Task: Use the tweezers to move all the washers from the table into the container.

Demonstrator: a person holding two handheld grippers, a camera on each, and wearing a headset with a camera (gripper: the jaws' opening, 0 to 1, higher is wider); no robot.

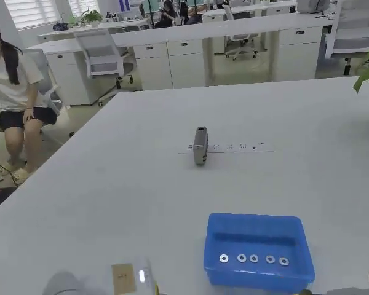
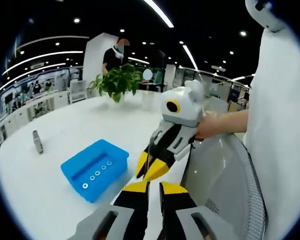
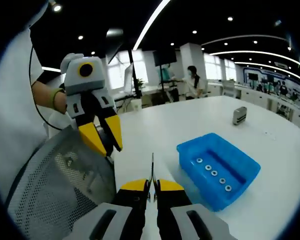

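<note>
On the white table (image 1: 141, 203) sits the blue container (image 1: 252, 278), and the job looks nearly or fully done. The left gripper (image 2: 155, 187) hangs slightly parted and empty, while the right gripper (image 3: 152, 186) is clamped on the tweezers (image 3: 152, 167). Five washers (image 1: 254, 259) lie in a row inside the container; specks (image 1: 243, 147) on the table are too small to identify.

No text, number or brand can be read in any of the views. In the head view, near the middle of the frame, a short row of tiny dark marks (image 1: 243, 147) is on the white table (image 1: 111, 184), just right of the small metal block (image 1: 200, 145), but they are too small to read. At the lower left edge, a tan label (image 1: 123, 278) is blurred.
</note>
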